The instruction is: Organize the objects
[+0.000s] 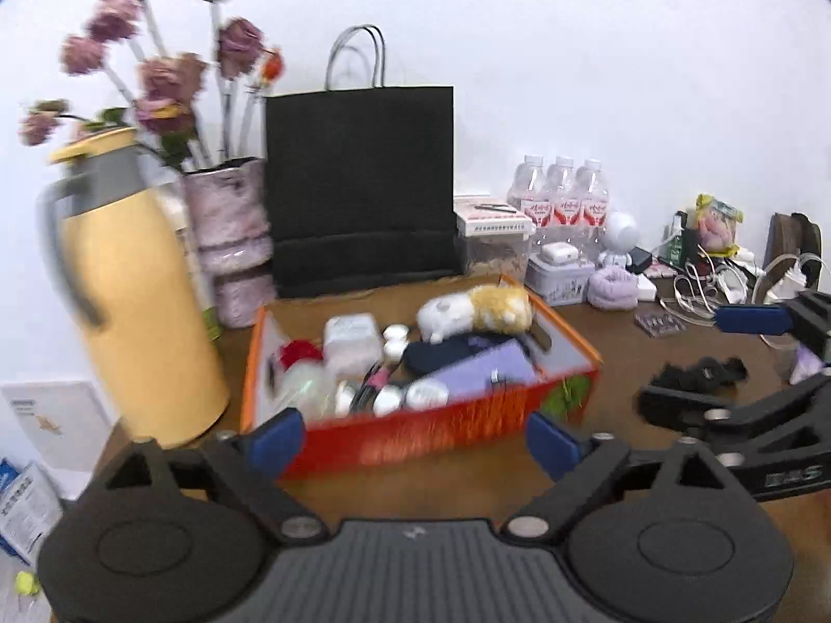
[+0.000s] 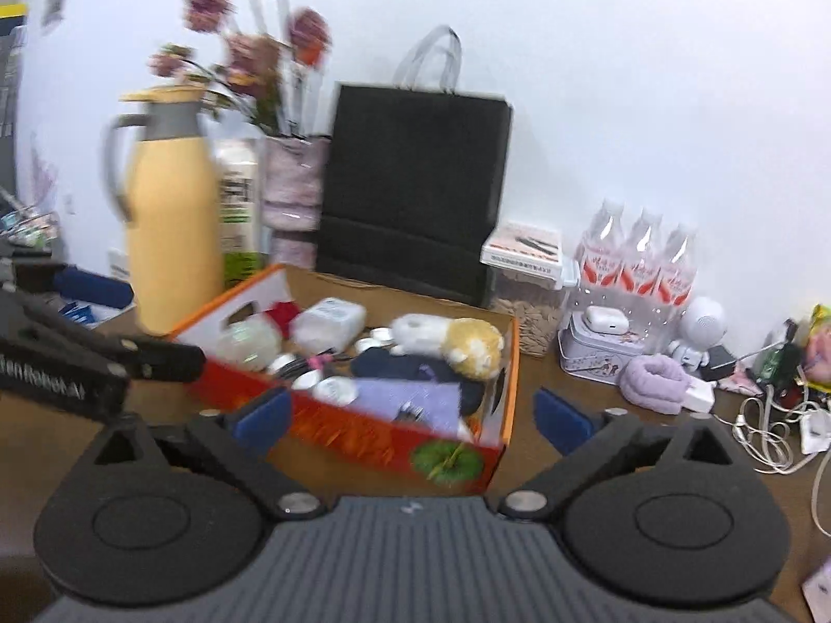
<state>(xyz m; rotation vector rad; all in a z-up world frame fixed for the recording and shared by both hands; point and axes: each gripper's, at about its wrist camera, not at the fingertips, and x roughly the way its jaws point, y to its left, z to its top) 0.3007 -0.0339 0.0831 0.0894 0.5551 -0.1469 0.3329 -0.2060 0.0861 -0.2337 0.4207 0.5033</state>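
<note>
Both our grippers, left (image 1: 413,438) and right (image 2: 410,415), gape empty over the table (image 1: 623,363), the orange box (image 1: 426,431) straight ahead, long axis running away, nearer our left.

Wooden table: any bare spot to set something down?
Bare wooden table between the orange cardboard box and the lilac rolled towel. Crowded: white cables at right, box interior full.
</note>
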